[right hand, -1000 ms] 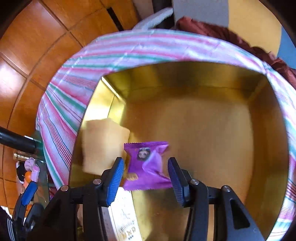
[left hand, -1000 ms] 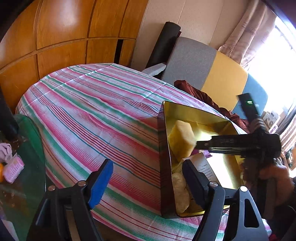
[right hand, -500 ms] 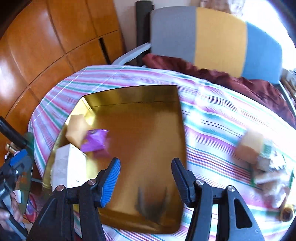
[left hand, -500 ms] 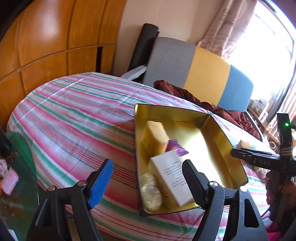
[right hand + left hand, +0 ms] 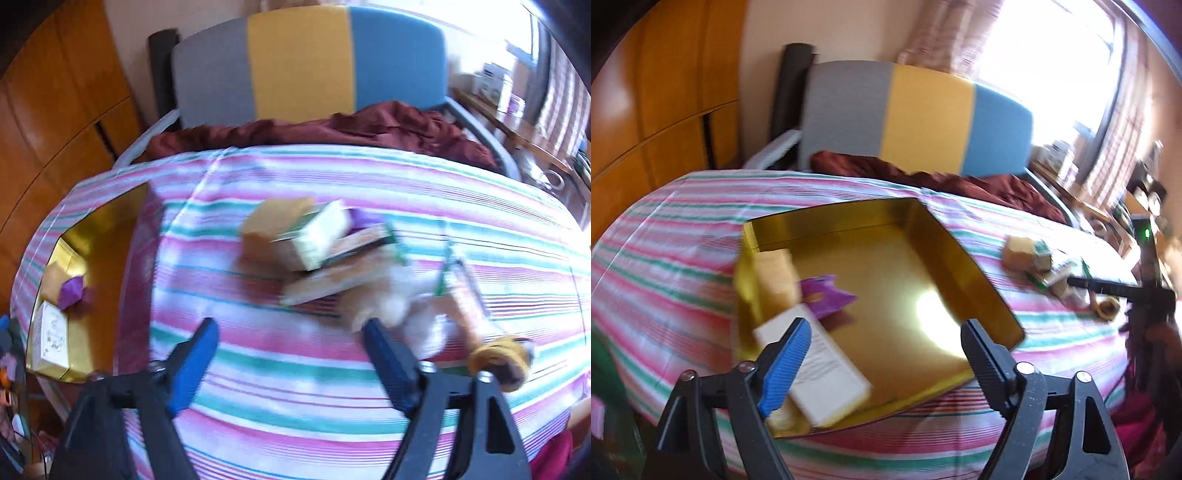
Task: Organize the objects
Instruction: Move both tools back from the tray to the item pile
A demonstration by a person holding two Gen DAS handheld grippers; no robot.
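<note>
A gold tin tray [image 5: 953,258] lies on the striped cloth. It holds a tan block [image 5: 775,277], a purple packet [image 5: 827,299], a white box [image 5: 827,373] and a pale wrapped snack [image 5: 783,421]. My left gripper [image 5: 884,326] hovers over the tray's near edge, its jaws opening with nothing between them. My right gripper [image 5: 290,325] hangs above bare cloth just in front of a blurred pile, its jaws opening wide and empty. The pile has a tan block [image 5: 273,221], a white-green box [image 5: 321,232], flat boxes [image 5: 332,284] and a yellow ring [image 5: 498,358]. The tray [image 5: 110,221] sits at the left of the right wrist view.
A striped cloth [image 5: 295,376] covers the round table. Behind it stands a grey, yellow and blue chair [image 5: 923,122] with maroon fabric [image 5: 332,125] on the seat. Wooden panels [image 5: 665,92] fill the left, and a bright window and cluttered shelves the right.
The right gripper let go of the purple packet in the tray, swung right to the pile and opened wide. The left gripper shifted right over the tray and opened a little more.
</note>
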